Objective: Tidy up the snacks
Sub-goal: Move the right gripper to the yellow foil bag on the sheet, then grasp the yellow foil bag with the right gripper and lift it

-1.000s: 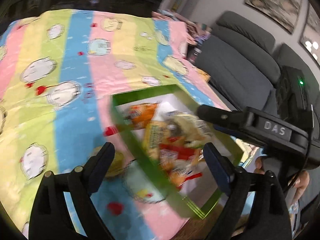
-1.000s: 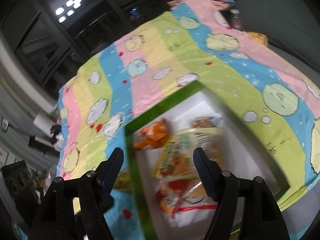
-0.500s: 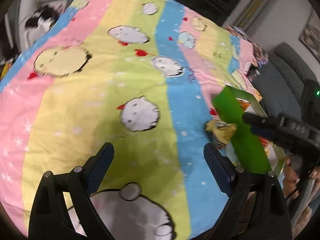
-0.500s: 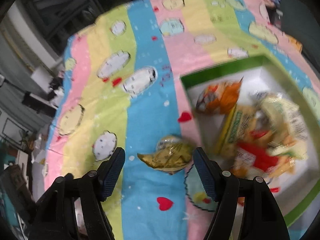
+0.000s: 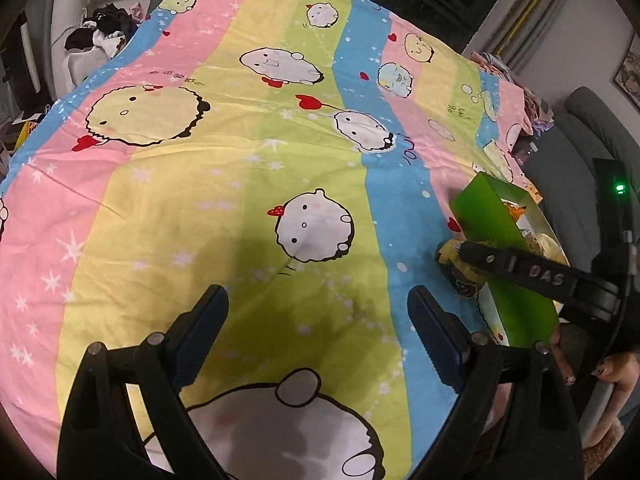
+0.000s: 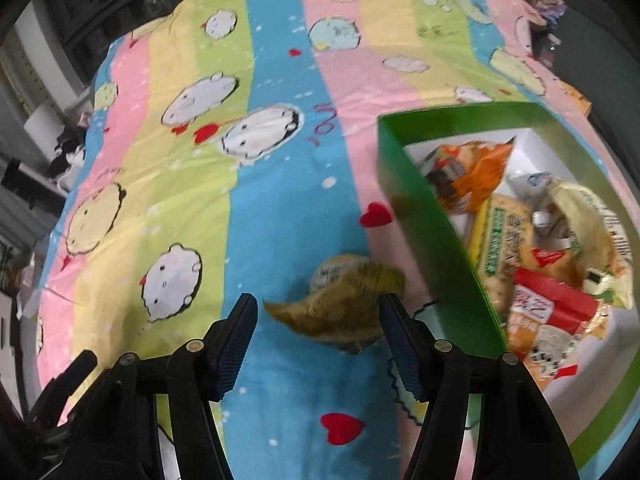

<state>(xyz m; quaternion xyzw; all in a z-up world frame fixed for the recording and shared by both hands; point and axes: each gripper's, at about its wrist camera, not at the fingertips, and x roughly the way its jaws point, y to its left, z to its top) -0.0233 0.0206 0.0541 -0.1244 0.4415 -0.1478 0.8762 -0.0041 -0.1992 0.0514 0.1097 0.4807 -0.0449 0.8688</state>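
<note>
A crumpled yellow-green snack packet (image 6: 344, 304) lies on the striped cartoon cloth (image 6: 280, 184), just left of a green box (image 6: 420, 208) with a white inside. Several snack bags, orange, yellow and red, fill the box. My right gripper (image 6: 318, 320) straddles the packet and its jaws are closing. The right pad touches the packet's edge while the left pad stands just clear. In the left wrist view my left gripper (image 5: 316, 320) hangs open over bare cloth, holding nothing. There, a right gripper finger (image 5: 500, 260) lies across the packet (image 5: 448, 252) beside the box (image 5: 488, 216).
A grey sofa (image 5: 580, 120) stands beyond the cloth's right edge. A pile of dark and white clothes (image 5: 104, 32) sits off the far left corner. A person's hand (image 5: 616, 368) holds the right gripper near the box.
Both views swung left, away from the box interior. The right gripper came down over the loose packet and its jaws narrowed around it. The left gripper moved onto bare cloth, then held still.
</note>
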